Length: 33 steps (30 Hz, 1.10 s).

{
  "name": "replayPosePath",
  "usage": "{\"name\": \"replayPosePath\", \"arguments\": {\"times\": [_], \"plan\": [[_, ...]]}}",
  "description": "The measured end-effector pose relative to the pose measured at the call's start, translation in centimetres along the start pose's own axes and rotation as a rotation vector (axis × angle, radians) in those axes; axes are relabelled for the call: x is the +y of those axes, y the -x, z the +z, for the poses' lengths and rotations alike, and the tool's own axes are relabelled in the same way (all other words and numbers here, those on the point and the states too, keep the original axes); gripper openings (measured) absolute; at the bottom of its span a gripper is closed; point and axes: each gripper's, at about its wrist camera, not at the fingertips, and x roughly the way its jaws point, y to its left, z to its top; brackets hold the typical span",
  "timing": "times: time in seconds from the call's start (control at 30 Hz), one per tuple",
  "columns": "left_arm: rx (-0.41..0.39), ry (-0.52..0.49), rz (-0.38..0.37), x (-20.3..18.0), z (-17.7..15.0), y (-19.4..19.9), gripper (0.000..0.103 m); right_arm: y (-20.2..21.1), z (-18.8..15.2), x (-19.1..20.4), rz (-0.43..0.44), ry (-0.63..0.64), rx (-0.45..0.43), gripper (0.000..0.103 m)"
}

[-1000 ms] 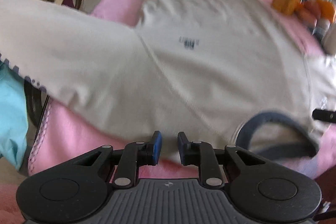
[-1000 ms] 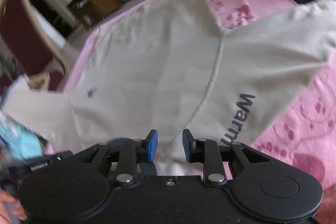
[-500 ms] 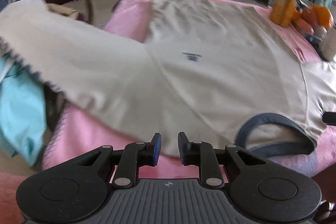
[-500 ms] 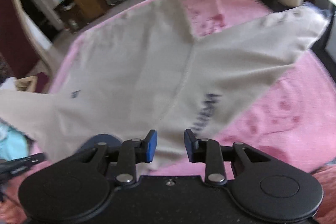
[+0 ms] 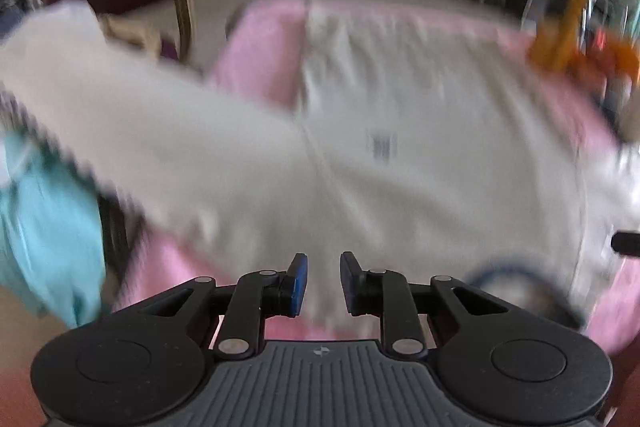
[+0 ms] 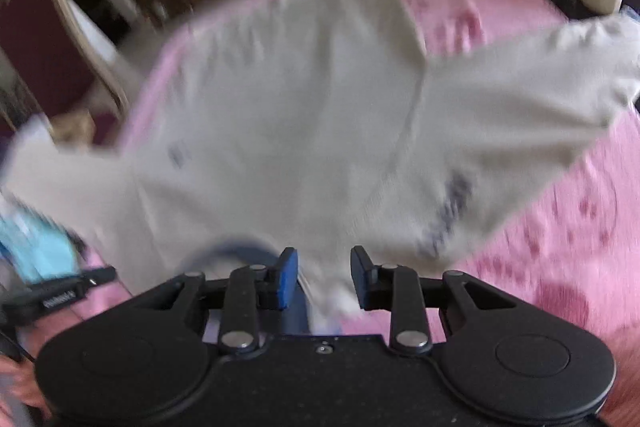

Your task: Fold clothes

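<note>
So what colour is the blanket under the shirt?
Pink, with darker pink prints. The blanket shows best in the right wrist view, beside the shirt.

Both wrist views are bright under soft, even daylight, with no hard shadows. Motion blur smears the cream long-sleeved fabric sweatshirt (image 5: 400, 163) and the pink patterned cloth cover (image 6: 560, 227) beneath it; its small dark print is unreadable. The black left hand-held gripper (image 5: 323, 279) and black right hand-held gripper (image 6: 324, 275) stay sharp. Fisheye distortion bends the far edge of the cover and darkens the frame corners. The background shelving is streaked, with washed-out highlights at upper right in the left view.
</note>
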Motion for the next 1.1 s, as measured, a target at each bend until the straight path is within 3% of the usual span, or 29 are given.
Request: {"name": "replayPosePath", "arguments": {"times": [0.2, 0.27, 0.37, 0.43, 0.5, 0.53, 0.67, 0.83, 0.87, 0.9, 0.93, 1.0, 1.1], "plan": [[-0.203, 0.032, -0.058, -0.1, 6.8, 1.7, 0.022, 3.7, 7.4, 2.1, 0.121, -0.009, -0.233, 0.034], [-0.207, 0.007, -0.042, -0.8, 8.3, 0.1, 0.023, 3.1, 9.5, 1.9, 0.12, -0.004, -0.282, 0.04], [-0.145, -0.038, -0.004, -1.8, 9.5, -4.5, 0.023, 0.8, 12.3, 1.1, 0.077, 0.015, -0.328, 0.04], [-0.055, -0.055, 0.016, -2.1, 9.6, -8.6, 0.023, -2.4, 13.6, -0.5, -0.012, 0.022, -0.309, 0.039], [0.017, -0.06, 0.04, -1.9, 9.5, -12.1, 0.023, -5.4, 14.2, -2.4, -0.145, 0.047, -0.275, 0.017], [0.032, -0.056, 0.052, -1.8, 9.4, -13.4, 0.022, -6.9, 14.4, -3.5, -0.207, 0.055, -0.26, 0.016], [0.032, -0.037, 0.041, -1.2, 10.2, -16.1, 0.019, -10.2, 14.8, -7.7, -0.113, -0.109, -0.162, 0.016], [0.053, -0.026, 0.077, -0.7, 10.5, -18.1, 0.02, -14.0, 15.2, -9.3, 0.045, -0.176, -0.001, 0.016], [0.058, -0.033, 0.104, -0.6, 10.3, -18.4, 0.022, -14.7, 15.2, -9.5, 0.04, -0.164, 0.024, 0.016], [0.054, -0.042, 0.141, -0.6, 10.3, -18.4, 0.021, -14.9, 15.2, -9.5, 0.011, -0.144, 0.028, 0.002], [0.05, -0.049, 0.18, -0.5, 10.3, -18.4, 0.019, -14.7, 15.3, -9.8, -0.035, -0.126, 0.001, 0.0], [0.043, -0.062, 0.258, -0.4, 10.2, -18.4, 0.023, -14.3, 15.4, -10.5, -0.125, -0.104, -0.055, 0.0], [0.02, -0.017, 0.29, 0.3, 10.6, -17.4, 0.016, -13.4, 15.5, -10.9, -0.239, -0.093, -0.127, 0.008]]}}
